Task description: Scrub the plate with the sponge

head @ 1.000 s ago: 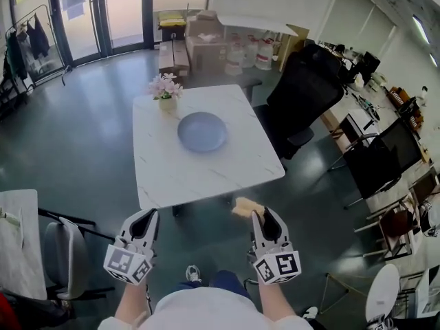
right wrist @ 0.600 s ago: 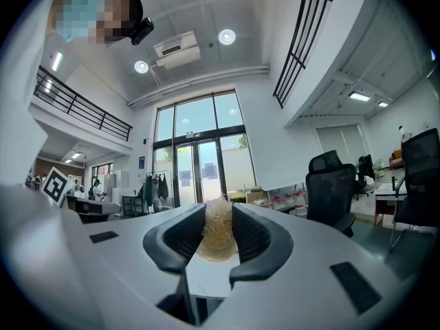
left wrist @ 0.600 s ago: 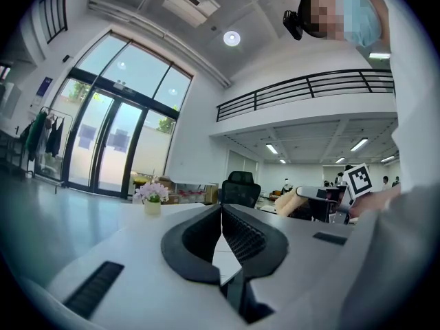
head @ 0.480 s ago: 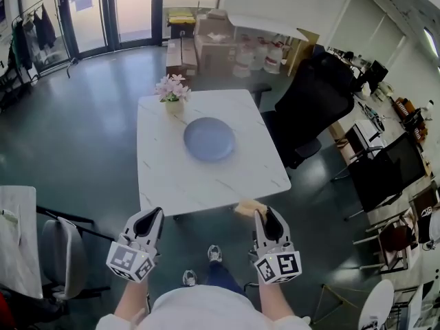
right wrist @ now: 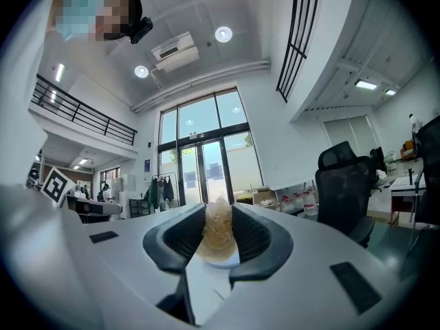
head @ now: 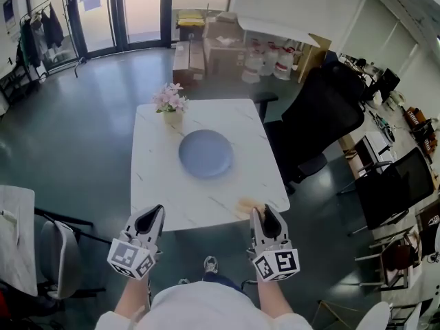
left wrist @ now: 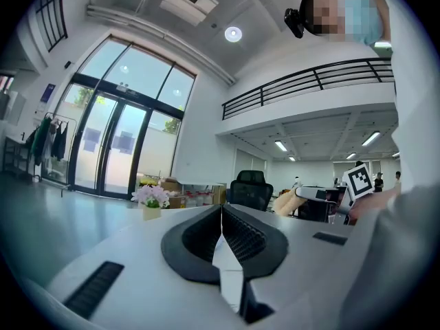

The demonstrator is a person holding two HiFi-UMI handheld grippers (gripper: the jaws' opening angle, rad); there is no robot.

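Observation:
A round blue plate (head: 205, 153) lies in the middle of the white marble table (head: 158, 191). My right gripper (head: 259, 212) hangs at the table's near right corner, shut on a tan fibrous sponge (head: 246, 204); in the right gripper view the sponge (right wrist: 218, 231) sits squeezed between the black pads (right wrist: 180, 238). My left gripper (head: 149, 220) floats before the table's near edge, left of the other, its jaws pressed together with nothing in them (left wrist: 221, 227). Both are well short of the plate.
A small vase of pink flowers (head: 169, 102) stands at the table's far left corner. A black office chair (head: 323, 115) is at the table's right side. A grey chair (head: 58, 256) stands at my left. Boxes and jugs (head: 234, 50) line the far wall.
The table and plate have drawn closer in the head view as I walked forward. Both grippers stay in the same pose, sponge still held.

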